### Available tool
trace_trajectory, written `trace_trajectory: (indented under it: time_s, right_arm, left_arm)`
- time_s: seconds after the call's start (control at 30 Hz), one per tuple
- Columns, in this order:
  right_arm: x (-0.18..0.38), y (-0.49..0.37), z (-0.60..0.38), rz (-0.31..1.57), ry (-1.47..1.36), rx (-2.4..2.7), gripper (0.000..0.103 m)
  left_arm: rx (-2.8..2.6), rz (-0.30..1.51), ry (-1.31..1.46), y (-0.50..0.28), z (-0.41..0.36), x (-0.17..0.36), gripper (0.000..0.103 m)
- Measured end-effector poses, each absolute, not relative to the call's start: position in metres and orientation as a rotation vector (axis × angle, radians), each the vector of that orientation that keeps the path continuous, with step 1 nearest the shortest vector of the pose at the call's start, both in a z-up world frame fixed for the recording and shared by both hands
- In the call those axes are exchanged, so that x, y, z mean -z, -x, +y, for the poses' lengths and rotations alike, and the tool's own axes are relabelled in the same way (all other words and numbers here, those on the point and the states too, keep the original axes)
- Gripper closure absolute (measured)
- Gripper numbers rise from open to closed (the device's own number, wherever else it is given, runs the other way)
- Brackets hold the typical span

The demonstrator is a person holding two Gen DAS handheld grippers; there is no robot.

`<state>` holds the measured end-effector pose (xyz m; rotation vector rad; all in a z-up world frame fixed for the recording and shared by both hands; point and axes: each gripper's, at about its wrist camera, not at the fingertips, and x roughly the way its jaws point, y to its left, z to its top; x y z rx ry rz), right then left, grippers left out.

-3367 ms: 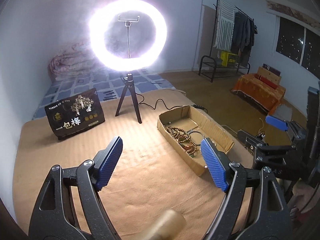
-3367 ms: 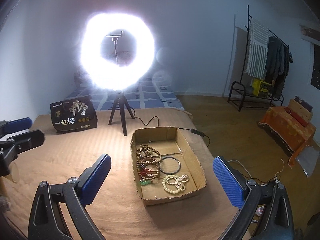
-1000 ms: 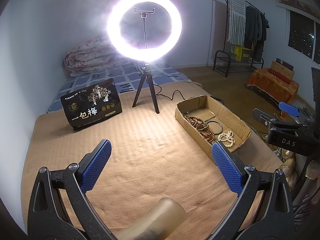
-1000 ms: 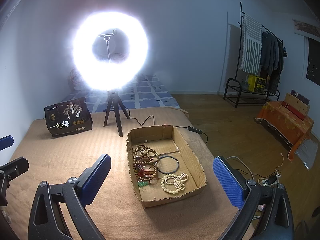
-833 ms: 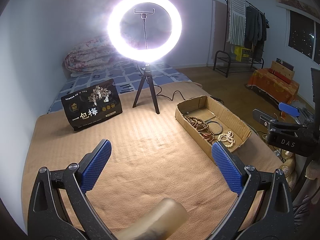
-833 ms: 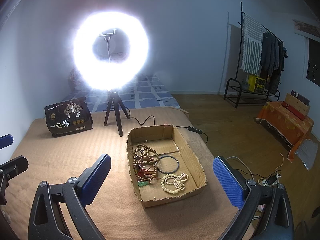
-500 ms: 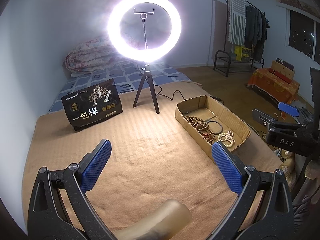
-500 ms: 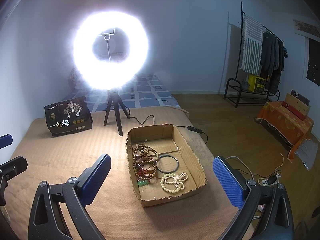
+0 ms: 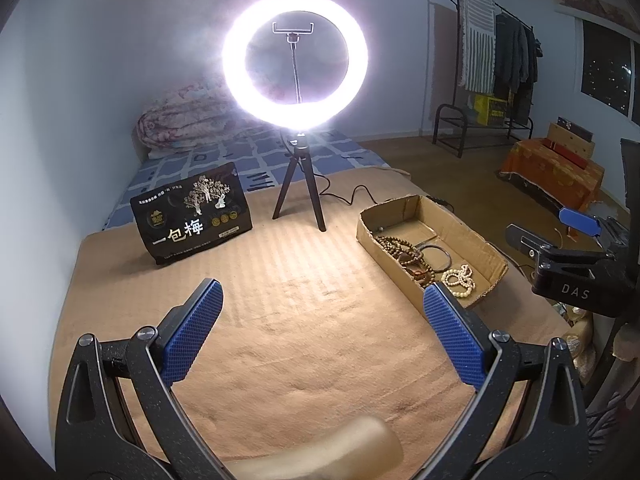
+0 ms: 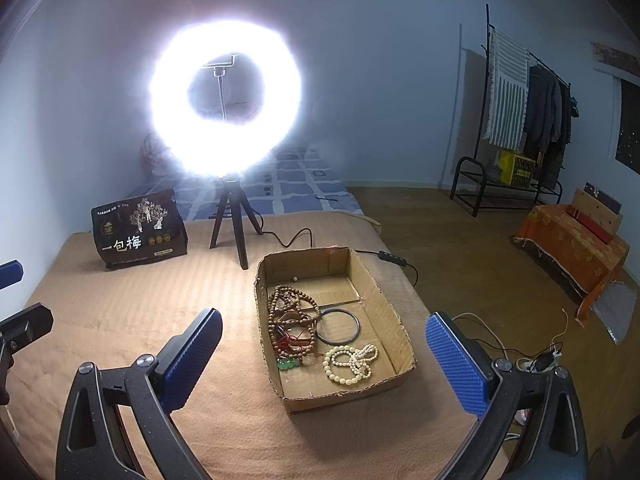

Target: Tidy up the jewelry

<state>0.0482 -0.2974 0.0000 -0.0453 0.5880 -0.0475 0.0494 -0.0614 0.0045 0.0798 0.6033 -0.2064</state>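
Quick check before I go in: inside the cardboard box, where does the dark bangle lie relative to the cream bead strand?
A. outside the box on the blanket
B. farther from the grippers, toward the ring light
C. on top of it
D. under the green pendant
B: in the right wrist view the dark bangle lies flat on the cardboard box floor, beyond the cream bead strand, which sits nearer the camera.

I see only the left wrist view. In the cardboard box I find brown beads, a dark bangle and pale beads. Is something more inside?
Observer: Yes. A small green pendant lies at the near end of the brown beads, inside the cardboard box.
Operator: And the right hand-held gripper, is it open?
Observer: The right hand-held gripper is wide open and holds nothing; the box shows between its fingers.
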Motion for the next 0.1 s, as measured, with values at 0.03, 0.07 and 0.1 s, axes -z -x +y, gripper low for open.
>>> trace_trajectory:
  time_s: [0.03, 0.07, 0.1]
  right_arm:
    - [0.0003, -0.0476, -0.2975, 0.588, 0.046, 0.048, 0.000]
    - [0.0003, -0.0476, -0.2974, 0.588, 0.046, 0.048, 0.000]
    - [-0.0001, -0.0483, -0.2973, 0.588, 0.045, 0.047, 0.000]
  left_arm:
    - [0.204, 0.601, -0.082, -0.0492, -0.0619, -0.0046, 0.001]
    - [0.202, 0.598, -0.084, -0.0492, -0.0620, -0.0045, 0.001]
    - [0.199, 0.597, -0.086, -0.0492, -0.0620, -0.0044, 0.001]
